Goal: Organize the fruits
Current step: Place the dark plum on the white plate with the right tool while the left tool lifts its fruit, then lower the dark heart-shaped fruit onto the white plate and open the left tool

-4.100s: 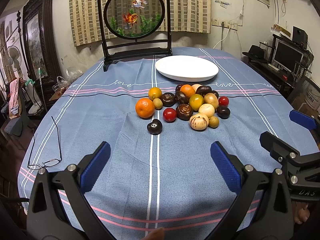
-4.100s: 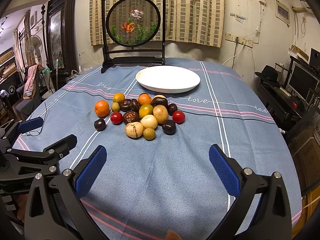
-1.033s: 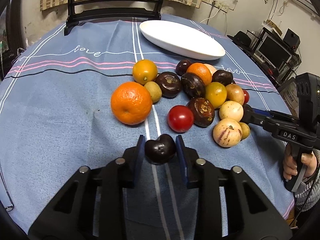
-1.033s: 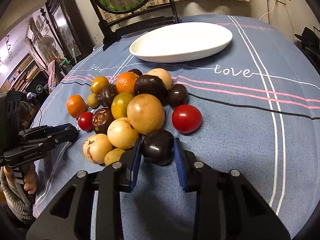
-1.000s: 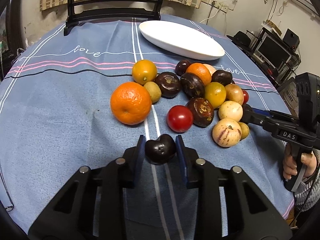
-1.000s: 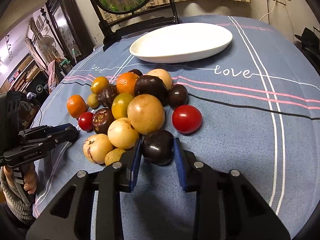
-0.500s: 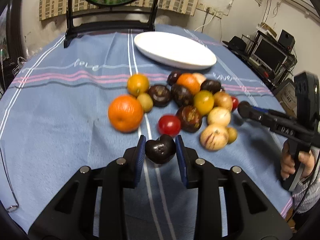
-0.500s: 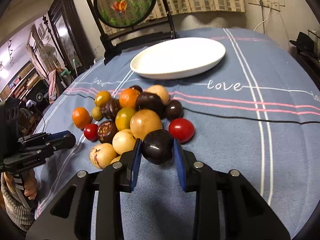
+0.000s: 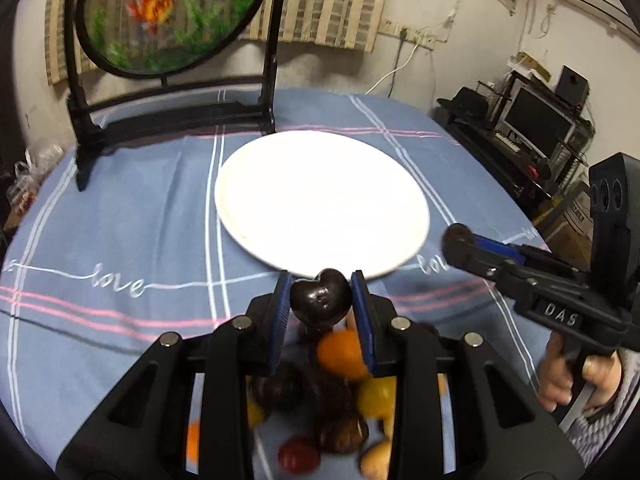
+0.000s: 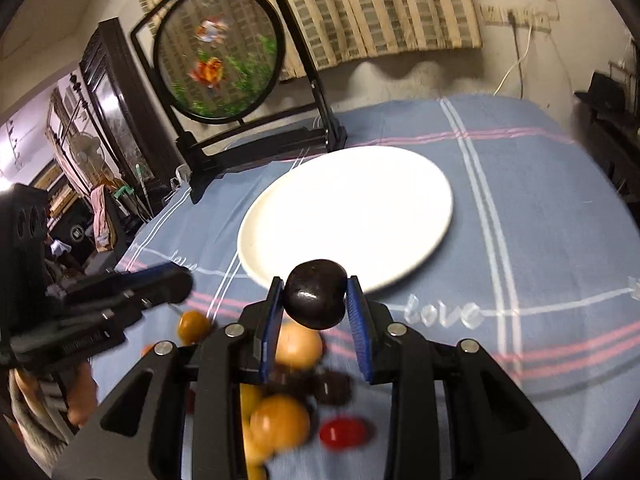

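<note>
So right now I've got a piece of fruit in each gripper. My left gripper (image 9: 322,300) is clamped narrow on a dark heart-shaped fruit (image 9: 321,298), pads pressed on both sides, and it's up off the bench. Right gripper (image 10: 316,300) is the same deal, squeezing a dark round fruit (image 10: 316,299) in the air.

The white plate (image 9: 256,216) sits at 12 o'clock from both grippers, just beyond the held fruit, with nothing on it. From the left camera I can see my right gripper poking in from 3 o'clock, its tip close to the plate's rim.

The rest of the fruit pile (image 10: 280,420) is underneath at 6 o'clock, mostly hidden behind the gripper bodies and blurry: orange, yellow, dark and red ones on the blue striped tablecloth (image 9: 120,220). The goldfish screen (image 9: 168,12) stands past the plate around 11 o'clock.
</note>
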Demonstrator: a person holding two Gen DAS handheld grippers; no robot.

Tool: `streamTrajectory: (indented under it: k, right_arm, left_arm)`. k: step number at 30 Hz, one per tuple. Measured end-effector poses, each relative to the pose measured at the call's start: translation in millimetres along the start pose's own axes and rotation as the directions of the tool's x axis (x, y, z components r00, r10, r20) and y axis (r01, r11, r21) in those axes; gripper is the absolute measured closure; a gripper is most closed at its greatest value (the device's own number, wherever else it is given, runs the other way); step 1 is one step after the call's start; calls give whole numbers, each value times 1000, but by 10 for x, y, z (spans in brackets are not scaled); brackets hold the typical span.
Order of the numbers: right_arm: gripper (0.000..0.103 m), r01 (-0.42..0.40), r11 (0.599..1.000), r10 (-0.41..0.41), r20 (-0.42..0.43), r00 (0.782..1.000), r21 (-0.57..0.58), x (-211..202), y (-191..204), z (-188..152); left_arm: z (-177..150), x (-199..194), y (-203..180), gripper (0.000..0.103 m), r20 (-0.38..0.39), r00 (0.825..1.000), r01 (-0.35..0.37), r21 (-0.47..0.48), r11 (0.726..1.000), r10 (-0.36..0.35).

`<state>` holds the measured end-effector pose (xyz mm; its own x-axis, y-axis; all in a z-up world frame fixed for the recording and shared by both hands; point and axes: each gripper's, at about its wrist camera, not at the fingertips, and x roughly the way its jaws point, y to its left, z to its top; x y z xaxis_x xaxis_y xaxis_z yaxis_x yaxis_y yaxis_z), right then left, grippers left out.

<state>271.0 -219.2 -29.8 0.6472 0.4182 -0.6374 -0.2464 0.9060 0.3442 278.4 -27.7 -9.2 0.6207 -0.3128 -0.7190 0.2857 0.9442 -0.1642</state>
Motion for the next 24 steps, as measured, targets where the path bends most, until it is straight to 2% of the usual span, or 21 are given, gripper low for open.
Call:
streamTrajectory:
  k: [2, 4, 5, 6, 8, 9, 10, 11, 12, 15, 19, 22, 23, 24]
  right_arm:
    - [71, 15, 1000, -15, -18, 1000, -3, 151, -17, 63]
    - [70, 65, 997, -67, -27, 997, -51, 317, -2, 111]
    - [70, 96, 992, -99, -31, 995, -76, 384, 11, 126]
    - [70, 124, 988, -128, -33, 991, -94, 438, 12, 131]
    - [70, 169, 978, -174, -28, 984, -122, 508, -5, 122]
    - [67, 176, 976, -181, -24, 983, -131, 529, -21, 119]
    - [45, 179, 975, -183, -19, 983, -133, 534, -29, 111]
    - [35, 184, 974, -187, -7, 982, -132, 518, -38, 98]
    - [30, 190, 973, -190, 14, 982, -133, 503, -44, 96]
    - [30, 196, 970, -187, 73, 980, -146, 449, -36, 107]
    - [30, 198, 970, -187, 87, 979, -140, 373, -52, 124]
    - [30, 189, 973, -179, 85, 980, -132, 351, -72, 131]
    - [30, 184, 974, -175, 80, 981, -129, 353, -78, 133]
    - [30, 178, 976, -170, 75, 983, -125, 361, -81, 130]
  left_arm:
    - [81, 182, 55, 72, -27, 1000, -4, -16, 1000, 3]
    - [140, 357, 98, 72, -51, 999, -7, -27, 1000, 6]
    - [168, 438, 125, 67, -61, 998, -17, -31, 999, 15]
    - [181, 477, 130, 49, -63, 998, -21, -33, 999, 19]
    - [174, 512, 148, 31, -42, 999, -36, -34, 999, 35]
    - [150, 525, 143, 31, -43, 998, -43, -25, 999, 42]
    - [151, 537, 143, 30, -47, 998, -44, -16, 999, 43]
    - [136, 530, 159, 30, -45, 998, -40, -18, 999, 39]
    - [144, 525, 186, 30, -43, 999, -29, -33, 999, 28]
    - [155, 513, 231, 30, -44, 999, -16, -53, 998, 14]
    - [64, 445, 477, 30, -67, 991, -118, -42, 992, 115]
    - [-128, 361, 727, 32, -122, 989, -90, -85, 992, 79]
    - [-177, 346, 776, 38, -136, 988, -91, -92, 992, 78]
    - [-212, 342, 810, 49, -142, 987, -85, -95, 992, 71]
